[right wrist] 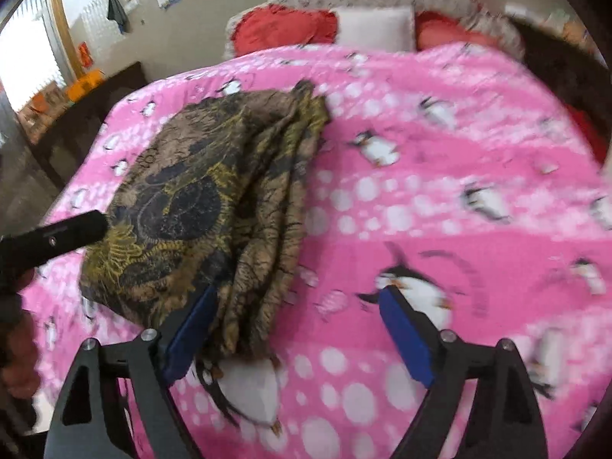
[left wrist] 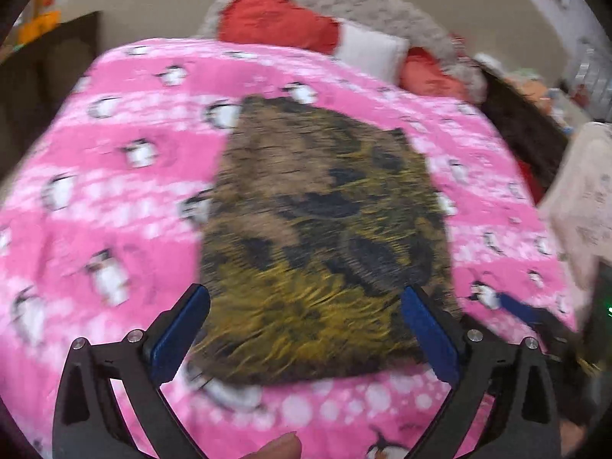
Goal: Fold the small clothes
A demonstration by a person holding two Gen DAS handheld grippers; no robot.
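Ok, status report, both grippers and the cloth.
Left gripper open, over brown patterned cloth. Right gripper open, empty. Cloth folded on pink blanket. Nothing obstructing.

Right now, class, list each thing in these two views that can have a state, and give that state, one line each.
Patterned cloth: folded over, lying on the blanket, held by neither gripper.
Left hand-held gripper: open, above the cloth's near edge.
Right hand-held gripper: open, at the cloth's bunched, fringed end.
Pink penguin blanket: spread flat.
White pillow: propped against the headboard.
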